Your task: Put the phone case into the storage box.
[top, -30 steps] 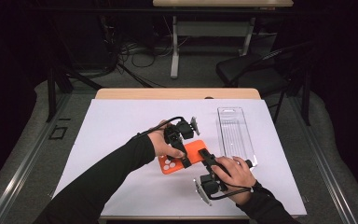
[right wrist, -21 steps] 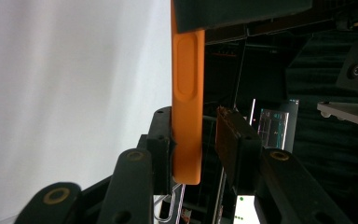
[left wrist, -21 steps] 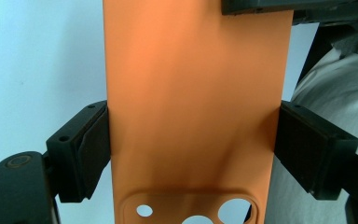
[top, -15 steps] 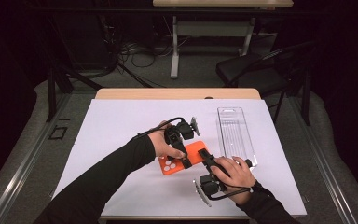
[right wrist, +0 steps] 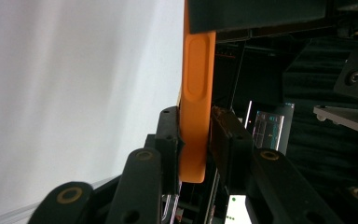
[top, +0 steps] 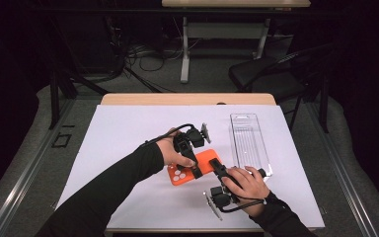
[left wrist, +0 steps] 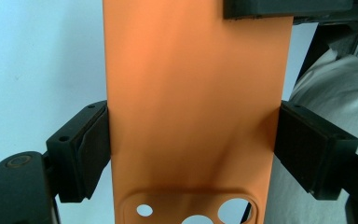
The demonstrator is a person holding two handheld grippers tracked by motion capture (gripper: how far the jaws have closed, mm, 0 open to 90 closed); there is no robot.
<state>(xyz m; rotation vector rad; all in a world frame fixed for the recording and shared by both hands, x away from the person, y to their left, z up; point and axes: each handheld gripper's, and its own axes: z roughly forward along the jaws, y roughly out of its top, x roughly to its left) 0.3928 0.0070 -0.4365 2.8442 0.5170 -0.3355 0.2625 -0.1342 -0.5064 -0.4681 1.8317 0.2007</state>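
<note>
Barely anything has shifted over the last second; my left gripper (top: pixel 195 171) and right gripper (top: pixel 216 164) sit as they did, both meeting the orange phone case (top: pixel 187 170) towards the desk's near edge, middle. My left jaws bracket its long sides, pads touching or nearly so; my right jaws pinch its thin edge; I judge a two-handed hold settling. The clear tray (top: pixel 249 143) stands near the right edge; the case's inside is hidden.

— Where's open room?
— The white worktop (top: pixel 123 143) left of the arms lies bare.
— And the right?
— A clear plastic tray (top: pixel 249 143) stands just beside the right hand (top: pixel 244 182), narrowing passage there.
</note>
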